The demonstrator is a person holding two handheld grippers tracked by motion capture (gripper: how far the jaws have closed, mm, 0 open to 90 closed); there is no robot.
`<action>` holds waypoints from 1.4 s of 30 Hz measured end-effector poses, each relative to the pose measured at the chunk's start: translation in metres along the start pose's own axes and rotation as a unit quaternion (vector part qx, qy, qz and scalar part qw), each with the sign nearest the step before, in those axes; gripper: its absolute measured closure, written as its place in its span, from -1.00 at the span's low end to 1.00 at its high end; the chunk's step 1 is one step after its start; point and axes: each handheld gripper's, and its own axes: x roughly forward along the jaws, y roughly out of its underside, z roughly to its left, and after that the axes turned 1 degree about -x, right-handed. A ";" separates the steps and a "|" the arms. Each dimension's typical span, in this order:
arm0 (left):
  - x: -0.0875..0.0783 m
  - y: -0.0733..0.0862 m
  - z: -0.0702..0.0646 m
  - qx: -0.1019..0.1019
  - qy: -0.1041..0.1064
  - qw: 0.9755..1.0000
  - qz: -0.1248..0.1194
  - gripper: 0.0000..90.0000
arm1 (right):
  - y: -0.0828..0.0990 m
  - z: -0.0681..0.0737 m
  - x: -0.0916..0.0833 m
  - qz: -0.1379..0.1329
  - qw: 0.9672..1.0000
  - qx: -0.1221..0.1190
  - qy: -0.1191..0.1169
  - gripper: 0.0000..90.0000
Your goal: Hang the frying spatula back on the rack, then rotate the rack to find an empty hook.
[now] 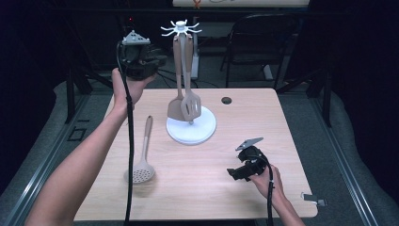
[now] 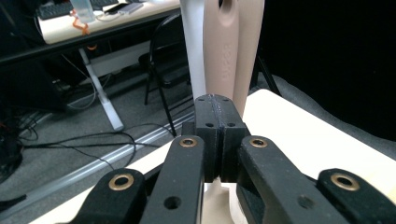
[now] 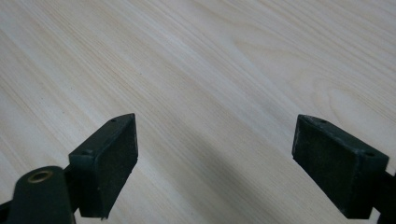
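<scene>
A white utensil stand (image 1: 202, 134) with a hook crown stands mid-table. A beige spatula (image 1: 176, 109) and a beige slotted turner (image 1: 192, 106) hang from it. A beige skimmer (image 1: 142, 172) lies flat on the table to the left. My left gripper (image 1: 159, 60) is held high at the back left, level with the upper handles and pointing at them. In the left gripper view its pads (image 2: 215, 112) are pressed together with nothing between them, just short of the beige handles (image 2: 224, 46) and the white pole (image 2: 192, 46). My right gripper (image 1: 231, 173) rests low at the front right, its jaws (image 3: 215, 158) open over bare wood.
The wooden table (image 1: 244, 122) has a small round hole (image 1: 226, 100) near its far edge. A black folding chair (image 1: 263, 37) stands behind it. A small metal clip (image 1: 313, 198) lies at the front right corner. Cables trail from both grippers.
</scene>
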 end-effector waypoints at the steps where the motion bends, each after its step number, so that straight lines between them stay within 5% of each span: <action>1: -0.001 -0.002 0.000 0.004 -0.002 1.000 -0.001 1.00 | 0.000 -0.001 0.000 0.004 1.000 -0.004 0.000 -0.69; 6: -0.001 -0.013 0.000 0.018 -0.011 1.000 -0.007 1.00 | 0.000 0.000 0.001 0.004 1.000 -0.005 -0.004 -0.69; 13: 0.002 -0.025 0.005 0.005 -0.012 1.000 -0.023 1.00 | 0.001 0.000 -0.001 -0.003 1.000 0.007 -0.009 -0.69; 24: 0.013 -0.037 0.004 0.020 -0.033 0.999 -0.017 1.00 | 0.001 -0.001 0.000 -0.003 1.000 -0.002 -0.005 -0.68; 42: 0.029 -0.043 0.023 -0.009 -0.070 0.997 -0.024 1.00 | 0.001 0.001 0.002 -0.004 1.000 -0.006 -0.012 -0.68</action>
